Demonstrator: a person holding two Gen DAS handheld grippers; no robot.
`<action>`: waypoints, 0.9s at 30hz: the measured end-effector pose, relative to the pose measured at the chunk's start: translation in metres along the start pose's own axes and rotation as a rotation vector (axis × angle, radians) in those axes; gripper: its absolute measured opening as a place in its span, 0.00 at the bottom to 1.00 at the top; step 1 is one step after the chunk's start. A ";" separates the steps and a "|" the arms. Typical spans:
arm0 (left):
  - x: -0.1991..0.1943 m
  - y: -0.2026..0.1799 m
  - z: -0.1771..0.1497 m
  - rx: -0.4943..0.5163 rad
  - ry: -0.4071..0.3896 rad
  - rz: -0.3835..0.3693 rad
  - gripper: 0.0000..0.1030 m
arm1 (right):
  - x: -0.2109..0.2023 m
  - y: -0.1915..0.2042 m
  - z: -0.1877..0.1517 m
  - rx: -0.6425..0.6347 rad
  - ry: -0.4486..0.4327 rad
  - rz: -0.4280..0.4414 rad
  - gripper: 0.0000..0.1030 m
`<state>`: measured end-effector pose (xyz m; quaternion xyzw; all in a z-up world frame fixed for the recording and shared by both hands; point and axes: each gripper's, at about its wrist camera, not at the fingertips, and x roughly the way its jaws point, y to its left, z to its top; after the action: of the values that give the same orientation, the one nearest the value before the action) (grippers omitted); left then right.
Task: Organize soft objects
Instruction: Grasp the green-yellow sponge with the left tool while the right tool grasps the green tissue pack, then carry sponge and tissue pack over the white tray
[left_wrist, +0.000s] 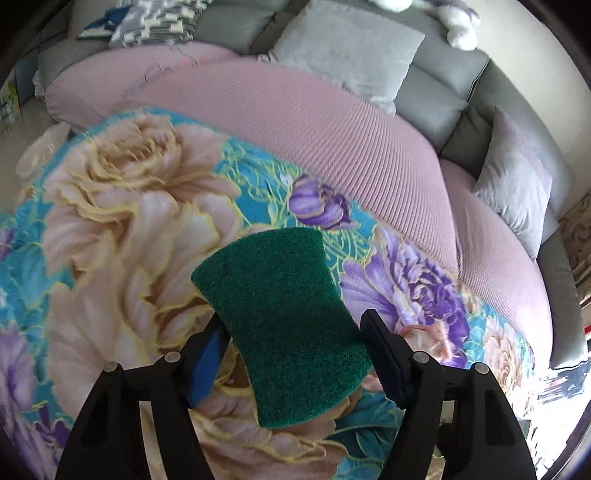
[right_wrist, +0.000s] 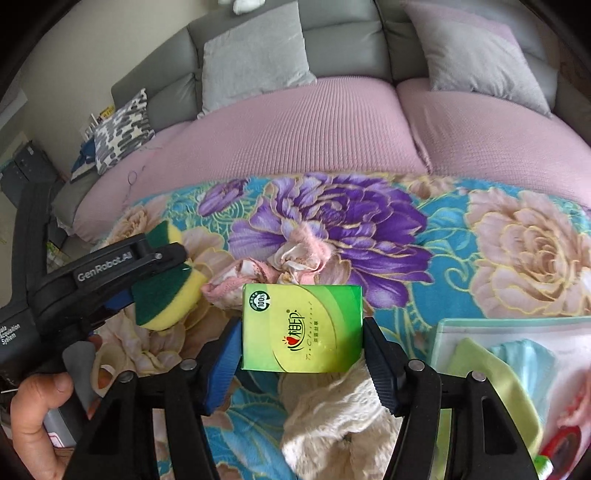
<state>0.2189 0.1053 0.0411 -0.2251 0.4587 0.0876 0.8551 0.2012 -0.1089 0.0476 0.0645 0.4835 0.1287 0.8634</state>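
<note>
My left gripper (left_wrist: 291, 332) is shut on a green and yellow sponge (left_wrist: 282, 325), held above the floral blanket (left_wrist: 129, 206); the same sponge (right_wrist: 168, 291) shows in the right wrist view, clamped in the left gripper (right_wrist: 162, 280). My right gripper (right_wrist: 301, 343) is shut on a green tissue pack (right_wrist: 303, 328), held above the blanket (right_wrist: 498, 243). A pink and white crumpled cloth (right_wrist: 280, 262) lies just beyond the pack. A cream fuzzy cloth (right_wrist: 332, 424) lies under the right gripper.
A clear tray (right_wrist: 461, 325) at the right holds green and light blue cloths (right_wrist: 517, 369). A pink-covered sofa seat (right_wrist: 295, 129) with grey cushions (right_wrist: 255, 55) lies beyond the blanket. A patterned cushion (right_wrist: 122, 129) sits far left.
</note>
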 end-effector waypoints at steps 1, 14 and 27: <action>-0.011 0.000 -0.002 0.005 -0.019 0.000 0.71 | -0.007 0.000 -0.002 -0.001 -0.011 -0.007 0.64; -0.092 -0.042 -0.073 0.104 -0.120 -0.105 0.71 | -0.096 -0.032 -0.056 0.077 -0.104 -0.117 0.64; -0.100 -0.118 -0.134 0.277 -0.112 -0.193 0.71 | -0.154 -0.129 -0.101 0.264 -0.174 -0.245 0.64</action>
<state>0.1044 -0.0556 0.0951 -0.1428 0.3945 -0.0466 0.9065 0.0586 -0.2778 0.0903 0.1287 0.4239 -0.0480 0.8952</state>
